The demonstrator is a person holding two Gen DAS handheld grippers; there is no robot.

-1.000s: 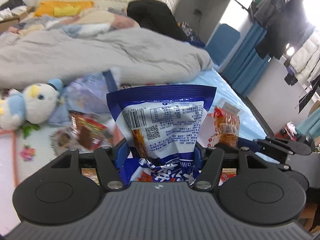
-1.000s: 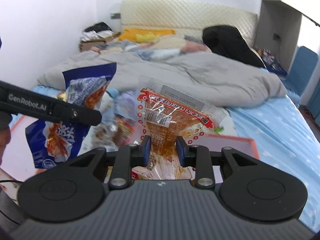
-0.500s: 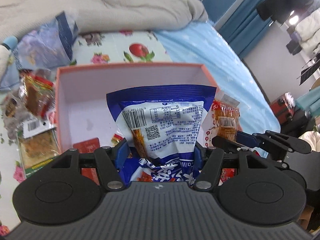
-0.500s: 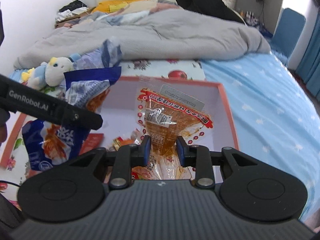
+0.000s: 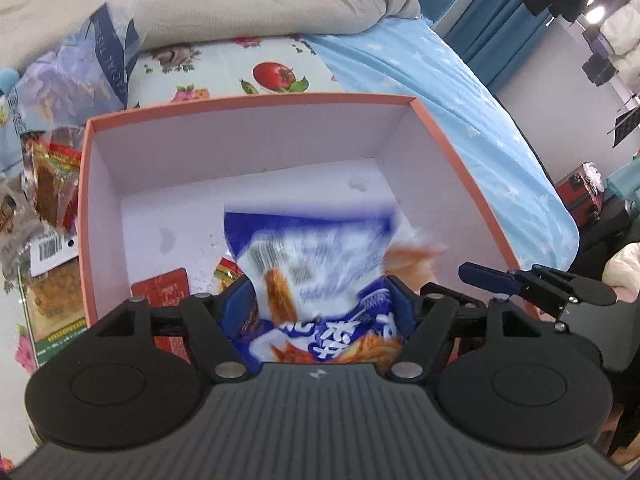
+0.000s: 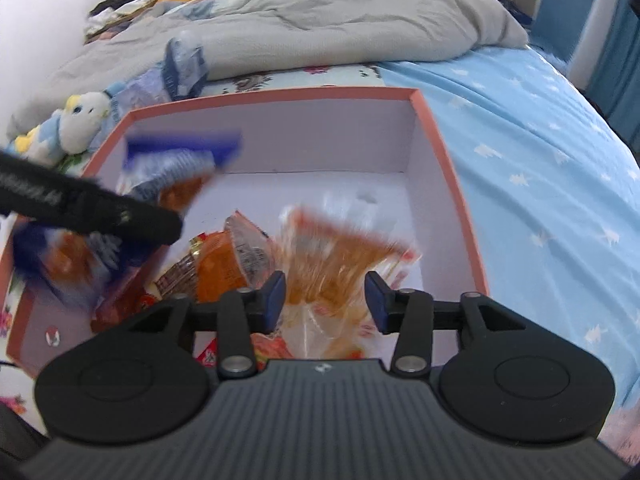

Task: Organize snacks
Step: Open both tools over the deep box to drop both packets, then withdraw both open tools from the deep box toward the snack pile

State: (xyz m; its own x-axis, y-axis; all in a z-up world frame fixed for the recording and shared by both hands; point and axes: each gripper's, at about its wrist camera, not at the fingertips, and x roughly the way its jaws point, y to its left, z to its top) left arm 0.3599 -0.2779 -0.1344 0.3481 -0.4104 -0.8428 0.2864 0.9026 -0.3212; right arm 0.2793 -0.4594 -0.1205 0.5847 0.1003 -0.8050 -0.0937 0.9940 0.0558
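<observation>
Snacks [image 5: 48,184] lie loose on the flowered cloth at far left, just outside the box [image 5: 256,101], as they did half a second ago. Next we see our left gripper [image 5: 316,300] above the box's near left part. Its jaws, which clamped the blue bag [image 5: 312,248] a moment ago, now stand wider, and the bag sits blurred between the pads; we cannot tell whether they touch it. The bag's top has sunk from level with the far wall to low over the white floor, beside a red packet [image 5: 160,288].

Further right, in the right wrist view, orange packets [image 6: 224,264] lie on the box floor. Our right gripper [image 6: 325,296] hangs over the near right part of the box [image 6: 448,184]. Its jaws were pinched on the clear bag [image 6: 336,260] before; they are now well apart, with gaps on both sides, and the bag is blurred and lower, inside the box walls. Blue sheet [image 6: 540,160] lies right of the box, unchanged.
</observation>
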